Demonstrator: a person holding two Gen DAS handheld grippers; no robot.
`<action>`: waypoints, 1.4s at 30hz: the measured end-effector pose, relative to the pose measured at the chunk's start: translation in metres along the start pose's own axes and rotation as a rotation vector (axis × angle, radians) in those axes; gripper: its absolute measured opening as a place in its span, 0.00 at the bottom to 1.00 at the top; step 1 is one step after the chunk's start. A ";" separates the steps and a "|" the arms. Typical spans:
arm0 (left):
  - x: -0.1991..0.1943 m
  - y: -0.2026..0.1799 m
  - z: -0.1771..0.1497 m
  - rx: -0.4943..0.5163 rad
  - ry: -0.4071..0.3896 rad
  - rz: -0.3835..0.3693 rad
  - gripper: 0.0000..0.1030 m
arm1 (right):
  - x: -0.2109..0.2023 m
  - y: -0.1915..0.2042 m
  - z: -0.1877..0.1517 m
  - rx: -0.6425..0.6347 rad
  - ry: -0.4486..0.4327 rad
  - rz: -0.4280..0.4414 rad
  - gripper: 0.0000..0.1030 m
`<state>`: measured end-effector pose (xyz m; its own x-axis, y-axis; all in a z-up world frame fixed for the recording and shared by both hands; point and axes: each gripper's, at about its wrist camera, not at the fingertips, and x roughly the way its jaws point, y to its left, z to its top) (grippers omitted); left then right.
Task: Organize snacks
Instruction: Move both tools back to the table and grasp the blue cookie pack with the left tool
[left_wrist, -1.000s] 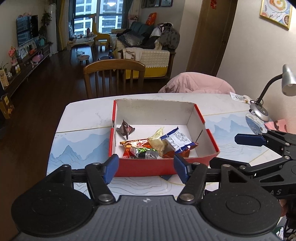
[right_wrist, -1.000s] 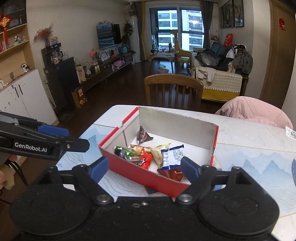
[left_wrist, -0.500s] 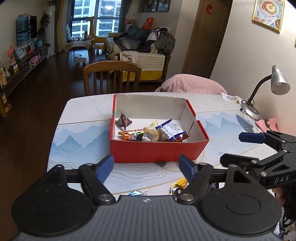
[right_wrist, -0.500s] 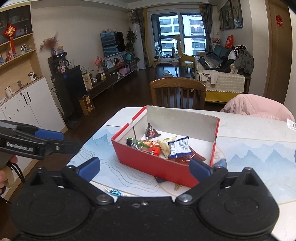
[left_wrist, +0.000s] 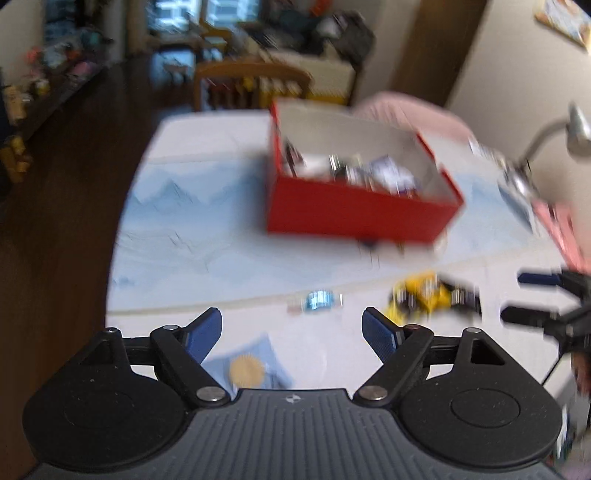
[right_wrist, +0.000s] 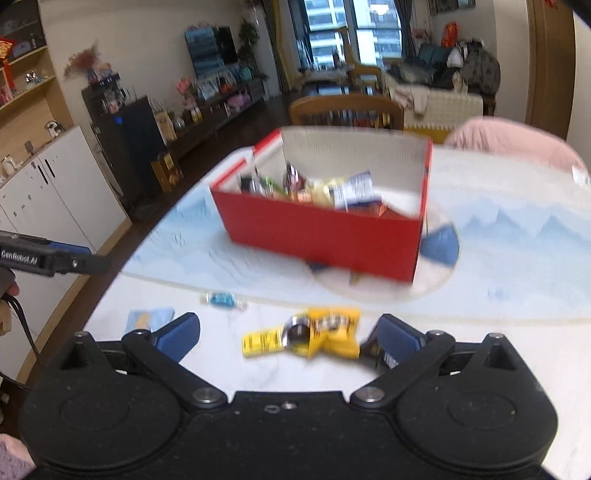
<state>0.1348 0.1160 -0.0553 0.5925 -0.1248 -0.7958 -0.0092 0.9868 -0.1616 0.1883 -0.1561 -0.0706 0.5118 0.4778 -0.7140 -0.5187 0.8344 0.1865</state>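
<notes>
Between picks: both tongs empty w/ jaws apart, left tongs (left_wrist: 291, 328), right tongs (right_wrist: 288, 332). I've pulled back from the red box (right_wrist: 321, 236) vs 0.5 s ago. Next: right tongs drop onto yellow packet (right_wrist: 325, 330) on tabletop (right_wrist: 480, 332), close, carry to box.

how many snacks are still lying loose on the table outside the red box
3, as far as the blur allows: a yellow packet between the right gripper's jaws, a small blue candy further left, and a light blue packet nearest the table edge. Something may lie under the red box.
</notes>
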 end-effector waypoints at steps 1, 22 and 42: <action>0.005 0.000 -0.005 0.033 0.019 0.008 0.81 | 0.004 0.001 -0.005 0.001 0.013 -0.008 1.00; 0.083 0.011 -0.037 0.375 0.273 -0.002 0.81 | 0.041 0.016 -0.041 -0.039 0.148 -0.004 0.99; 0.113 0.012 -0.024 0.385 0.274 -0.007 0.64 | 0.048 -0.020 -0.025 0.018 0.107 -0.107 0.97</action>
<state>0.1824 0.1114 -0.1613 0.3568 -0.1027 -0.9285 0.3239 0.9459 0.0199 0.2061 -0.1563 -0.1254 0.4875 0.3546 -0.7979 -0.4524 0.8841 0.1165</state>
